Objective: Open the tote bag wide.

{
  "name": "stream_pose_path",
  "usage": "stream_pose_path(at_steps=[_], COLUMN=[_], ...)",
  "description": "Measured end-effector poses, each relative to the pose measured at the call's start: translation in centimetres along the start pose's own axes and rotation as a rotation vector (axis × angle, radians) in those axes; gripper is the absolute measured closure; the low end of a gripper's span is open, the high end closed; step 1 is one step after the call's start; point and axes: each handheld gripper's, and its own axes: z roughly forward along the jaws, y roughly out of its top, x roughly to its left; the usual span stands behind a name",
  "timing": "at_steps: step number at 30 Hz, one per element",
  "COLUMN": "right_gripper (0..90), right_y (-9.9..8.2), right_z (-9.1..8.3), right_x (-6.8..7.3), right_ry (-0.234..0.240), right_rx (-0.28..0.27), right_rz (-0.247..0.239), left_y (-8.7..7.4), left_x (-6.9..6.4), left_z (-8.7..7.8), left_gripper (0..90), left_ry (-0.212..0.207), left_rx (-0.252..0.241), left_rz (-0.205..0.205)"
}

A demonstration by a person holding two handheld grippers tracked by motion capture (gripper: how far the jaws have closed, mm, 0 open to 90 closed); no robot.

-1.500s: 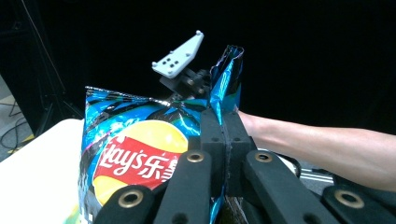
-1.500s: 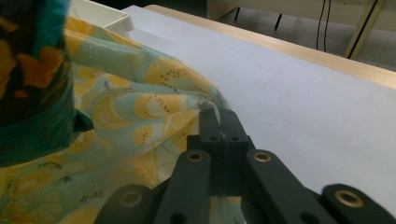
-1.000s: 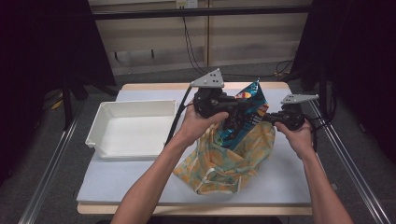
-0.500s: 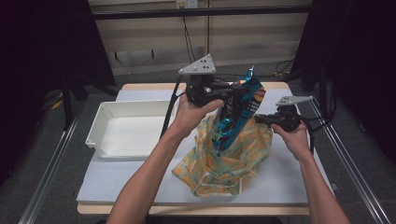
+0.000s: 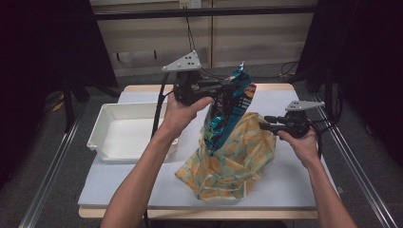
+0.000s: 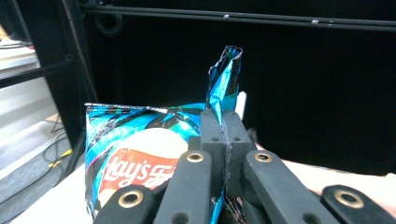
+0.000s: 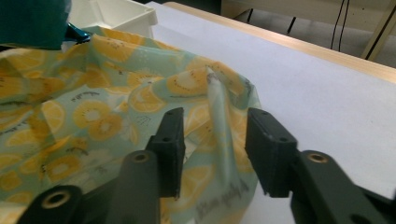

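My left hand-held gripper point(image 5: 227, 89) is clamped tight on the top edge of a crinkly blue foil crisp bag with a red and white logo point(image 5: 228, 111); in the left gripper view the jaws meet on a pinched fold of the bag point(image 6: 140, 154), with a twisted corner of foil standing up above them. The bag hangs upright above the counter point(image 5: 304, 180), its lower part still down inside the mouth of a soft fabric bag, pale green with yellow fruit slices printed on it point(image 5: 233, 161). That fabric bag slumps on the white-covered counter, just right of a shallow white plastic tray point(image 5: 124, 130).

My right hand-held gripper point(image 5: 264, 123) lies level at the fabric bag's right upper edge. Its jaws have just been opening, and in the right gripper view point(image 7: 215, 149) they stand apart with a raised fold of the fruit-print cloth point(image 7: 219, 116) between them, the pads not pressing on it.
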Motion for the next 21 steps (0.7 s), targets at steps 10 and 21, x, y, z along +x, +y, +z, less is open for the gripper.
stream_pose_path(at_steps=[10,21], right_gripper=[44.5,40.7], right_y=[-0.7,-2.0], right_z=[-2.7,-5.0], right_x=[2.0,3.8], right_ry=[-0.012,-0.005], right_rx=[-0.062,-0.072], right_rz=[-0.027,-0.037], left_y=[0.1,-0.8], left_x=[1.0,2.1], left_z=[-3.2,-6.3], left_gripper=[90.0,90.0], left_ry=[0.064,0.132], left_rx=[-0.017,-0.028], left_rz=[-0.01,-0.035])
